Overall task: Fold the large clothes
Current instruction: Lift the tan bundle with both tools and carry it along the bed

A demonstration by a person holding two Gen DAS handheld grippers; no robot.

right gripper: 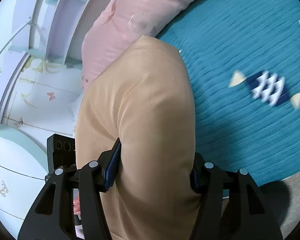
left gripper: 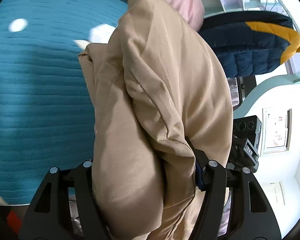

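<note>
A thick tan garment [left gripper: 154, 92], folded into a bulky bundle, fills the middle of the left wrist view. My left gripper [left gripper: 144, 172] is shut on the bundle's near end and holds it above the teal bedspread [left gripper: 36, 92]. In the right wrist view the same tan garment [right gripper: 142, 108] bulges up between the fingers. My right gripper [right gripper: 154, 172] is shut on it, its blue pads [right gripper: 112, 168] pressed into the cloth. The other gripper's black body [right gripper: 58, 152] shows to the left, close by. The fingertips are hidden in the folds.
A pink pillow [right gripper: 126, 18] lies at the bed's head. A navy and yellow padded jacket [left gripper: 254, 48] lies at the right in the left wrist view. White and lilac shelving [right gripper: 40, 40] stands beside the bed. The bedspread's edge [right gripper: 270, 182] and floor are at lower right.
</note>
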